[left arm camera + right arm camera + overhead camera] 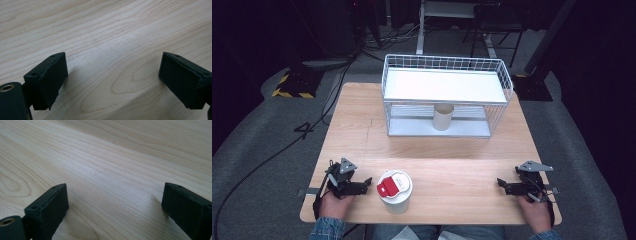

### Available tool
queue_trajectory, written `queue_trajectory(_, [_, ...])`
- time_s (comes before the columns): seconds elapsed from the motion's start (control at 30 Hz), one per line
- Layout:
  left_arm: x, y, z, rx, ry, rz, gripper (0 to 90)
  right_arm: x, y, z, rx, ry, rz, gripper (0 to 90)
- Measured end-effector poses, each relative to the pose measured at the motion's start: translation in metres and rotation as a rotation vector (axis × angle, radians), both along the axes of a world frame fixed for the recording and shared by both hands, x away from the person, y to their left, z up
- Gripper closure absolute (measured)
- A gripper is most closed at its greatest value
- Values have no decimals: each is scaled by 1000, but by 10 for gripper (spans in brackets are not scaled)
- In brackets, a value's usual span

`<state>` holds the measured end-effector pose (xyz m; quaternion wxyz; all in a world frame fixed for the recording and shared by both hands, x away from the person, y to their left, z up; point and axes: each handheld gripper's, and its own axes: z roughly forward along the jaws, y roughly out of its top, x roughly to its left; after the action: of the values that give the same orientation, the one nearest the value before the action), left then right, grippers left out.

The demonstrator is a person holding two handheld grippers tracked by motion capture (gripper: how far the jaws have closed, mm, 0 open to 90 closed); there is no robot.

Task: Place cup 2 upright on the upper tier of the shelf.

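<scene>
A white cup with a white lid and a red tab (395, 190) stands near the table's front edge, left of centre. My left gripper (366, 182) rests on the table just left of that cup, open, with bare wood between its jaws (113, 75). At the front right my right gripper (501, 184) also lies on the table, open and holding nothing (115, 202). A plain beige paper cup (443, 117) stands on the lower level of a white wire rack (447, 95) at the back of the table.
The rack has a white upper shelf (442, 85) with wire sides. The wooden table (437, 150) has bare room between the rack and the grippers. Cables and a black-and-yellow striped base (292, 85) lie on the grey floor to the left.
</scene>
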<state>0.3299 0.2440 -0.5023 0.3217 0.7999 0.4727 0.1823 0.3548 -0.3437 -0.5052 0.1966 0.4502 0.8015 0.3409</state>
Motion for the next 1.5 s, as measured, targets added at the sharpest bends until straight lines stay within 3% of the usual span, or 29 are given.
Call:
queue_trajectory(0.33, [-23, 4, 17, -76, -59, -52, 95, 0, 0, 0, 0, 0, 0, 72])
queue_trajectory(0.37, [-32, 5, 21, -116, -76, -73, 95, 0, 0, 0, 0, 0, 0, 73])
queue_trajectory(0.4, [-37, 6, 23, -126, -87, -81, 95, 0, 0, 0, 0, 0, 0, 73])
queue_trajectory(0.6, [-62, 4, 32, -152, -133, -148, 93, 0, 0, 0, 0, 0, -2, 72])
queue_trajectory(0.67, [-76, 0, 36, -186, -160, -178, 88, 0, 0, 0, 0, 0, -2, 72])
queue_trajectory(0.83, [-90, -13, 41, -224, -183, -234, 75, 0, 0, 0, 0, 0, -2, 72])
queue_trajectory(1.0, [-94, -26, 40, -236, -187, -279, 40, 0, 0, 0, 0, 0, -2, 72])
queue_trajectory(1.27, [-94, -49, 35, -324, -193, -324, 0, 0, 0, 0, 0, 0, -2, 72])
queue_trajectory(1.33, [-89, -54, 32, -376, -184, -351, 0, 0, 0, 0, 0, 0, -2, 72])
queue_trajectory(1.5, [-83, -67, 27, -367, -193, -381, 0, 0, 0, 0, 0, 0, -2, 72])
